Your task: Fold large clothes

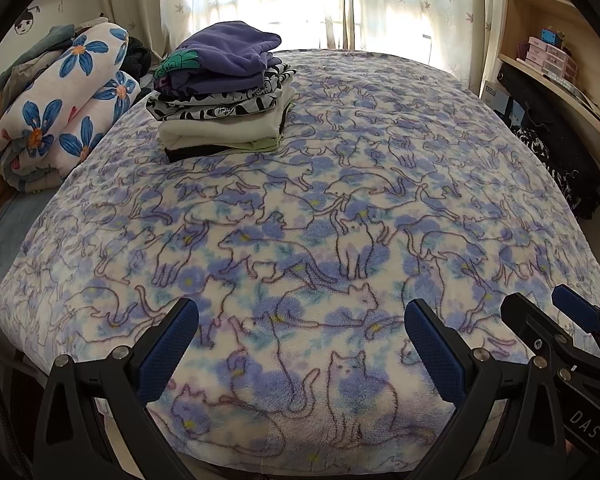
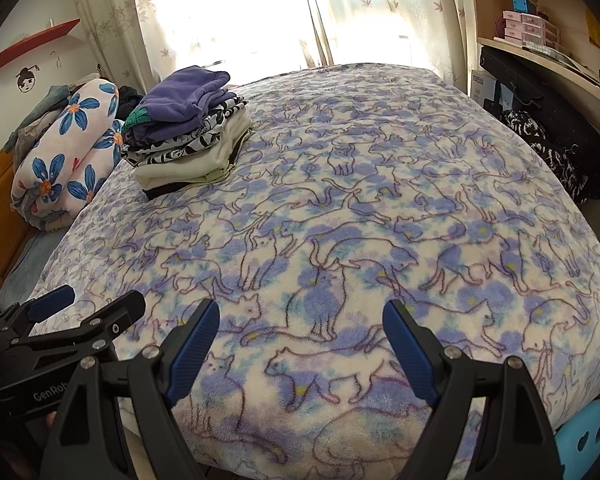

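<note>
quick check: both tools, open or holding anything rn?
Left tool: open, empty, over the cat-print blanket.
Right tool: open, empty.

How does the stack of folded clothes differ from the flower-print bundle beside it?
The stack of folded clothes is flat, squared layers in mixed colours; the flower-print bundle is one rolled, rounded piece. The stack sits on the cat-print blanket; the bundle lies off its left edge. Neither is held.

Cat-print blanket (image 1: 340,184) bare ahead; folded clothes stack (image 1: 220,92), rolled floral quilt (image 1: 64,112) block far-left corner.
</note>
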A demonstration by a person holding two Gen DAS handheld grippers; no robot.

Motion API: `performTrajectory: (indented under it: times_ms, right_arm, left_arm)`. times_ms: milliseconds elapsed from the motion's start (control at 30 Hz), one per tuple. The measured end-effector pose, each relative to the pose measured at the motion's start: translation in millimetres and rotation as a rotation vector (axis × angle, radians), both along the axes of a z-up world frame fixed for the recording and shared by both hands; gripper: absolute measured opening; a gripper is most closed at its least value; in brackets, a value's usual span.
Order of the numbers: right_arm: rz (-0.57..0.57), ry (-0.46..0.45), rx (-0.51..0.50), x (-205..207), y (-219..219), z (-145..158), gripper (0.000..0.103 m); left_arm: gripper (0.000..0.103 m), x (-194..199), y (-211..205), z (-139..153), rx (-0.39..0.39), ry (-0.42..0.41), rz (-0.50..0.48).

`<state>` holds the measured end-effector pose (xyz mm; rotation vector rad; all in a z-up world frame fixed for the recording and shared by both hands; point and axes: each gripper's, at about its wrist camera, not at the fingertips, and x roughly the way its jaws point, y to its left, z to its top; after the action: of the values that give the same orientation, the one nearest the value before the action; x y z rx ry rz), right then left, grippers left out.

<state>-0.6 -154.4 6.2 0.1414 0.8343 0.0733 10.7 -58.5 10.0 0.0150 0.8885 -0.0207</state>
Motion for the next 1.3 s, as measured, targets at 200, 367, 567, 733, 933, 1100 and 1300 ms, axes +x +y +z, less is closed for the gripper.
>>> performTrajectory:
  times_ms: [200,367,567,733,933,1100,1300]
  right_arm:
    - [0.000,0.003,0.003,-0.2,-1.2,-0.5,0.084]
    - [-0.002,0.001,0.002,-1.3,-1.0,-0.2,0.084]
    - [-0.002,0.003,0.003,-1.1,-0.5,-0.4,0.084]
    - [-0.003,0.002,0.000,-1.2,0.0,-1.1,0.084]
    - [-0.005,0.009,0.001,-1.7,-0.6,-1.1,0.084]
    - [-0.004,0.008,0.000,-0.9,0.0,-2.3,0.084]
    - [-0.005,0.010,0.000,-1.3,0.6,-2.1,0.084]
  left_arm:
    - [0.102,0.3,0.2,-0.1,0.002,0.000,-0.001]
    - [0.102,0.2,0.0,-0.2,0.000,0.000,-0.001]
    - [0.102,0.1,-0.1,-0.1,0.001,0.000,-0.001]
    - [0.102,0.8,0.7,-1.1,0.002,0.002,-0.002]
    - [0.102,0.5,-0.7,-1.2,0.002,0.002,0.000]
    - [0.102,0.3,-0.7,-1.7,0.003,0.003,0.003]
    - [0.102,0.3,0.3,-1.8,0.002,0.004,0.001]
